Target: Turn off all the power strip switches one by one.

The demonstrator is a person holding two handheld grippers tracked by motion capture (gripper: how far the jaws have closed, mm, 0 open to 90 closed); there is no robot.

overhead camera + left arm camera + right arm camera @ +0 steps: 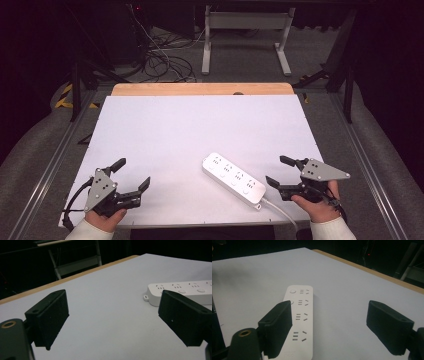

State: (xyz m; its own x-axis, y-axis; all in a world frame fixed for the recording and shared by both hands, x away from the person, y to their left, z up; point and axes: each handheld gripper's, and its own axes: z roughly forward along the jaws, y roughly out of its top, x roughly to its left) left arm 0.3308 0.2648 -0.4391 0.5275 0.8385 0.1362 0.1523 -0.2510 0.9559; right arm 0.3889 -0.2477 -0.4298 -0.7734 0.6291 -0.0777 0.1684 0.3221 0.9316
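white plastic power strip [233, 180] lies on the white table [190, 130], with its cable running toward the near edge. the right gripper [280, 172] hovers just right of the strip, jaws wide and empty. the left gripper [134, 174] waits well left of the strip, also wide. this looks like the approach step; next the right gripper must come over the strip and close.

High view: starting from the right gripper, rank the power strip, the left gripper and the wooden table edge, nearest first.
From the right gripper:
1. Power strip, just to its left.
2. Wooden table edge, along the far side.
3. Left gripper, across the near edge.
The last two are close.
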